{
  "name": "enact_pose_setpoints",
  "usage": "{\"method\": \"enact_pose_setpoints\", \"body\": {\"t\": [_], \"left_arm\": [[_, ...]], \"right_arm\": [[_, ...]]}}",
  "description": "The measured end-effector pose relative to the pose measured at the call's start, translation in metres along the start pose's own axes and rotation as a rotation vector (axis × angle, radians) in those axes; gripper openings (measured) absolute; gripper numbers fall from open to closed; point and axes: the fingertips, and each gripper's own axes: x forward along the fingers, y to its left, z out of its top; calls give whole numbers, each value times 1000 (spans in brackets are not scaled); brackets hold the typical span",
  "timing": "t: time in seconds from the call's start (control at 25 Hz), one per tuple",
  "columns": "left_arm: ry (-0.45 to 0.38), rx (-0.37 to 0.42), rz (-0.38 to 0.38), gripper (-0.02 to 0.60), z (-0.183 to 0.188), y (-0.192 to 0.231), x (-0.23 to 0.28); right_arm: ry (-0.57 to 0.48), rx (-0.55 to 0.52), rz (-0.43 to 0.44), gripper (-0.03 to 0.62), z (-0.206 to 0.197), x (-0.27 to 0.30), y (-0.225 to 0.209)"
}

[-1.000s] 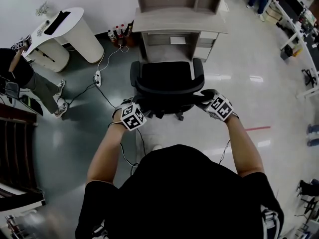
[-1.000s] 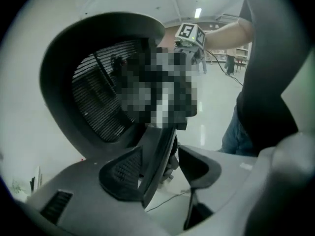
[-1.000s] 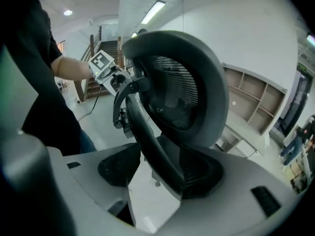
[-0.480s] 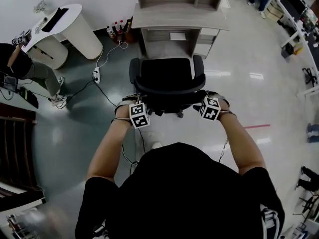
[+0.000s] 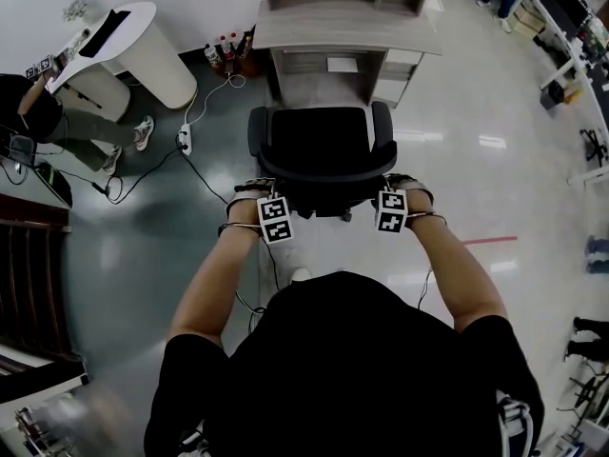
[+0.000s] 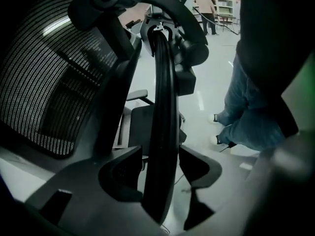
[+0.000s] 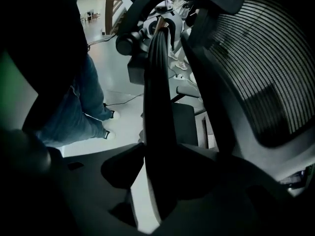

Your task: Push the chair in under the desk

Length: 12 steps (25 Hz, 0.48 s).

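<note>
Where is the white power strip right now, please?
In the head view, the power strip lies on the floor left of the chair, near the white counter.

Chair's black back rim between left gripper jaws, slight gap, mesh backrest, person's jeans.

From above the person's head we look steeply down on the chair and desk. Both gripper views face its backrest edge close up, from opposite sides.
</note>
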Motion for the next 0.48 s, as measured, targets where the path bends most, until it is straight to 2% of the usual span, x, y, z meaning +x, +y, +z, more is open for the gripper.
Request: {"method": "enact_pose_setpoints", "body": {"t": [0.16, 0.28, 0.4, 0.48], "left_arm": [[12, 0, 8, 234, -3, 2, 8], [12, -7, 26, 202, -4, 3, 12], [8, -4, 61, 163, -4, 8, 13], [5, 5, 79, 158, -3, 10, 13]], "right_arm": [[24, -26, -41, 158, -2, 6, -4], [41, -42, -80, 107, -5, 9, -6], [56, -45, -89, 95, -7, 11, -7], [68, -40, -78, 95, -8, 12, -7]]}}
